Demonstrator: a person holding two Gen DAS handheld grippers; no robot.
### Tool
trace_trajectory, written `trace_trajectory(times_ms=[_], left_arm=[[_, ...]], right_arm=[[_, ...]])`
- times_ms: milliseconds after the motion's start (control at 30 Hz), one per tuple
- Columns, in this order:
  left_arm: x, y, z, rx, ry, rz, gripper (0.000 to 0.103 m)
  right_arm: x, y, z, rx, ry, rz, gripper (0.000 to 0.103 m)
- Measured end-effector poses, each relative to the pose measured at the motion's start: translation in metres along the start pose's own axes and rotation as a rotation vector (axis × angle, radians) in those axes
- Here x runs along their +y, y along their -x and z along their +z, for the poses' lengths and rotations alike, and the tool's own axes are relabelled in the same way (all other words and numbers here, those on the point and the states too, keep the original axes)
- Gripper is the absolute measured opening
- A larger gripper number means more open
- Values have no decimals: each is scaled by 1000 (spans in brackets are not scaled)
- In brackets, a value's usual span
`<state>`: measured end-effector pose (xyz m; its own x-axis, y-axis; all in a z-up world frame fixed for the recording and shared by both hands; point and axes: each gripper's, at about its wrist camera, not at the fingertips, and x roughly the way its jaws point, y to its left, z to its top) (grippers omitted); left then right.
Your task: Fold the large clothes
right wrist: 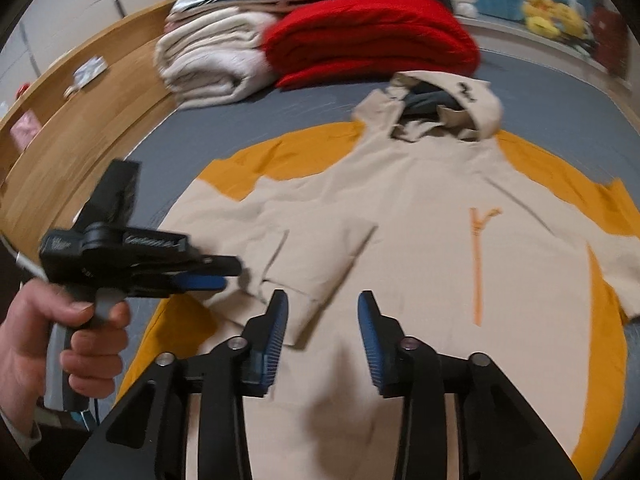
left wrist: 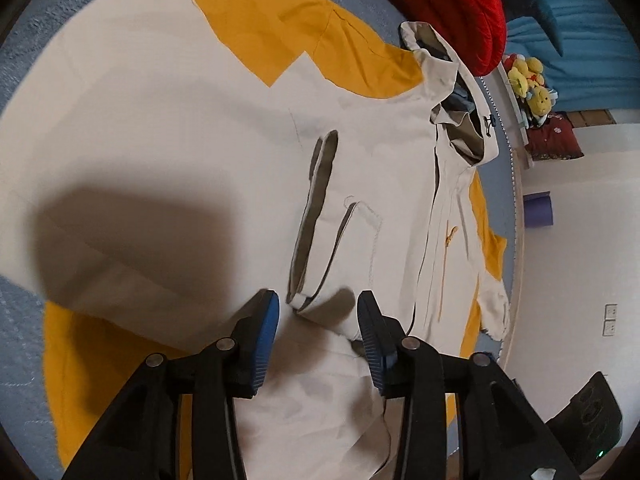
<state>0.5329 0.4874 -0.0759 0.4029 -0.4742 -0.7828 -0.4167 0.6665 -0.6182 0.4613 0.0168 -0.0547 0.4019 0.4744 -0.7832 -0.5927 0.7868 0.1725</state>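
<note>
The cream-and-yellow jacket [right wrist: 400, 216] lies flat on the bed [right wrist: 240, 120], hood toward the red blanket [right wrist: 372, 36]. Above the jacket, the left tongs [left wrist: 318, 306] and right tongs [right wrist: 322, 306] hang partly open and empty.

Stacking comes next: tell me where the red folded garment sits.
In the right wrist view the red folded garment lies at top centre, just beyond the jacket's hood, beside the cream folded pile.

A bed [right wrist: 304, 120] with a grey-blue cover carries everything, with a wooden frame [right wrist: 100, 120] along its left side. A cream and yellow hooded jacket [right wrist: 420, 208] lies spread flat on the near part, hood toward the far end. Beyond it sit a folded red blanket [right wrist: 372, 36] and, to its left, a stack of folded cream bedding [right wrist: 212, 64].
</note>
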Motion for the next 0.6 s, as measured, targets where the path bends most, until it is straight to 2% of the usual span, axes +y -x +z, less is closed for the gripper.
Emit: trace_trajectory(times_ms=[167, 200, 233, 300, 400, 600], left_arm=[[15, -7, -46, 19, -14, -17, 32], [10, -9, -48, 18, -36, -19, 21], [7, -9, -59, 13, -55, -18, 6], [-7, -10, -64, -6, -86, -44, 1], [-37, -11, -74, -5, -161, -122, 0], [-94, -23, -97, 48, -305, -214, 0]], right_arm=[[12, -20, -4, 40, 68, 32, 44], [13, -24, -6, 50, 72, 33, 44], [13, -26, -7, 57, 73, 33, 44], [13, -30, -10, 73, 76, 43, 44], [15, -31, -12, 77, 86, 43, 44], [4, -44, -16, 116, 53, 10, 44]])
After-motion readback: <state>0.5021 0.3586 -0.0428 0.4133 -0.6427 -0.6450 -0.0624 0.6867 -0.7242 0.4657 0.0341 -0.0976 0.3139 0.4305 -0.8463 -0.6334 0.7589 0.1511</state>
